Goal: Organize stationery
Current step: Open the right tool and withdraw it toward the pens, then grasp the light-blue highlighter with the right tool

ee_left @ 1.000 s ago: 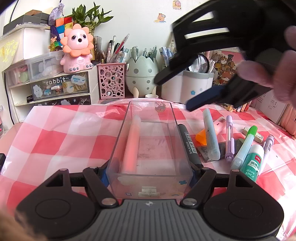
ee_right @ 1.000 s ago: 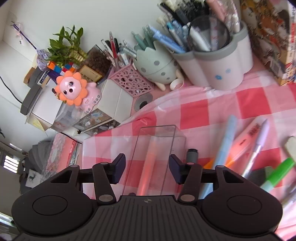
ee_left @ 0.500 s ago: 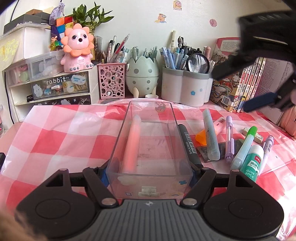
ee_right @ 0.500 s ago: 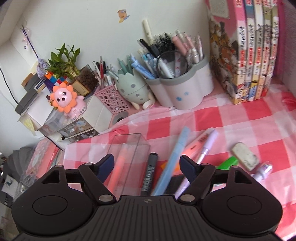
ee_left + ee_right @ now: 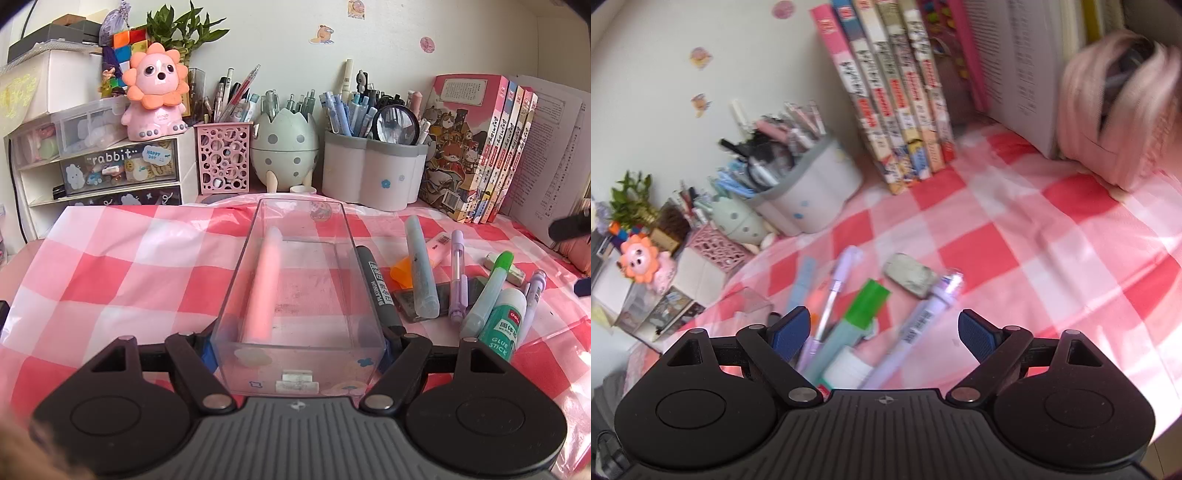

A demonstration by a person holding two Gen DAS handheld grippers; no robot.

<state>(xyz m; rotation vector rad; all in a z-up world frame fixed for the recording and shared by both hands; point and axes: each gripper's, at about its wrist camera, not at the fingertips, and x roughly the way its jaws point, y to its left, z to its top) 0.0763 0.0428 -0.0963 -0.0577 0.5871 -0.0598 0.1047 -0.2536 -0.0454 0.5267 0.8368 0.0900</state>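
My left gripper (image 5: 295,350) is shut on the near end of a clear plastic box (image 5: 236,280) that rests on the pink checked cloth. A pink pen (image 5: 264,284) lies inside it. To the box's right lie a black marker (image 5: 376,284), a light blue pen (image 5: 421,269), a purple pen (image 5: 457,273), a green-capped highlighter (image 5: 864,310), a glue stick (image 5: 504,325), a white pen (image 5: 923,321) and an eraser (image 5: 910,275). My right gripper (image 5: 884,328) hovers over this pile with its jaws opening. The pens lie below the gap, none gripped.
Along the back wall stand a pink mesh pen cup (image 5: 223,158), an egg-shaped holder (image 5: 284,147), a white-grey holder (image 5: 373,177) and a row of books (image 5: 894,96). A pink pencil case (image 5: 1119,122) sits at the far right. Small drawers (image 5: 110,162) stand at the back left.
My right gripper has swung from over the clear box to the right, over the loose pens, and its jaws have widened. The left gripper and box have not moved.
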